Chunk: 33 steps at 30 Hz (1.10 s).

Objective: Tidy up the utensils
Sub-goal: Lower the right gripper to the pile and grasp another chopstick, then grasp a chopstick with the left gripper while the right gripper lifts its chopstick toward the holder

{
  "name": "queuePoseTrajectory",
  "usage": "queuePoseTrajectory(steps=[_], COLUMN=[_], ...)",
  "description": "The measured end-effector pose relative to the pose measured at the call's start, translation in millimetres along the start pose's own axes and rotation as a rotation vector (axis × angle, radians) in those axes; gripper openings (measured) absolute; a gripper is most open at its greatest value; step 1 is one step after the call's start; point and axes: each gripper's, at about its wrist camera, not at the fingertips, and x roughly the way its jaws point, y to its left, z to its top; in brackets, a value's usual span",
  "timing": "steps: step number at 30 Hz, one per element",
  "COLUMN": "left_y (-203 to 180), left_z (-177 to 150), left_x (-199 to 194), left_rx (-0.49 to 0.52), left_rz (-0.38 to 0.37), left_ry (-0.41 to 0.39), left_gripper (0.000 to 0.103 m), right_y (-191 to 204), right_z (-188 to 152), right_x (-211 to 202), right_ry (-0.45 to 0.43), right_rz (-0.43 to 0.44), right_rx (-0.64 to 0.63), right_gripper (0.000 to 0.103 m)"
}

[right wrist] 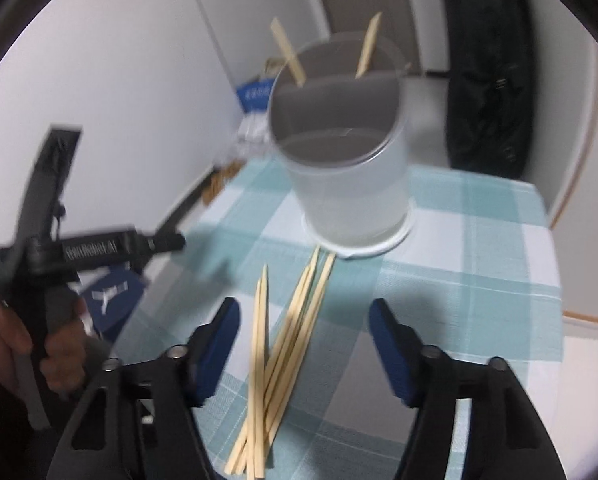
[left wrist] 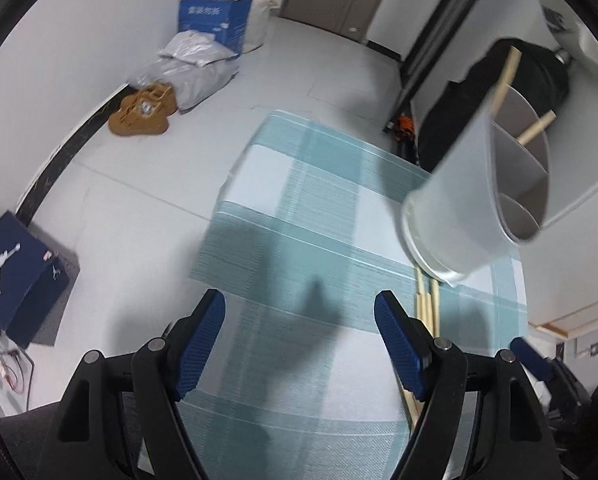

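Note:
A white utensil holder (right wrist: 347, 176) with inner dividers stands on the teal checked tablecloth (right wrist: 479, 248); two wooden chopsticks (right wrist: 289, 54) stick up from it. It also shows at the right in the left wrist view (left wrist: 467, 200). Several loose chopsticks (right wrist: 283, 356) lie in a bundle in front of it, between my right gripper's (right wrist: 303, 336) open fingers. Their ends show in the left wrist view (left wrist: 427, 304). My left gripper (left wrist: 299, 328) is open and empty above the cloth, left of the holder. It is seen from the side in the right wrist view (right wrist: 99, 248).
The small table drops off at its cloth edges (left wrist: 219, 216). On the floor lie brown shoes (left wrist: 145, 110), bags and a blue box (left wrist: 215, 20), and a dark shoebox (left wrist: 15, 276). A black bag (right wrist: 491, 80) stands behind the table.

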Motion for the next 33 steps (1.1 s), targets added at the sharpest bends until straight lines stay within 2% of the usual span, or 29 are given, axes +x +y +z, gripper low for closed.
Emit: queuePoseTrajectory(steps=[1, 4, 6, 12, 17, 21, 23, 27, 33], left_y=[4, 17, 25, 55, 74, 79, 81, 85, 85], left_z=[2, 5, 7, 14, 17, 19, 19, 18, 18], left_x=[1, -1, -4, -8, -6, -8, -9, -7, -6], left_rx=[-0.01, -0.046, -0.075, -0.165, -0.245, -0.263, -0.263, -0.268, -0.266], left_rz=[-0.006, -0.016, -0.031, -0.059, -0.092, -0.112, -0.118, -0.134, -0.133], left_ry=[0.001, -0.001, -0.006, -0.005, 0.016, 0.018, 0.022, 0.042, 0.046], left_gripper=[0.073, 0.073, 0.073, 0.073, 0.073, 0.073, 0.073, 0.073, 0.073], right_y=[3, 15, 25, 46, 52, 62, 64, 64, 58], right_z=[3, 14, 24, 43, 46, 47, 51, 50, 51], right_x=[6, 25, 44, 97, 120, 134, 136, 137, 126], right_ry=[0.018, 0.069, 0.12, 0.264, 0.323, 0.358, 0.359, 0.372, 0.327], right_rz=[-0.008, -0.038, -0.03, -0.075, -0.125, -0.16, -0.19, -0.187, -0.178], right_rx=[-0.021, -0.078, -0.1, -0.154, -0.172, -0.204, -0.22, -0.193, -0.143], right_gripper=[0.052, 0.047, 0.032, 0.025, 0.023, 0.021, 0.016, 0.003, 0.003])
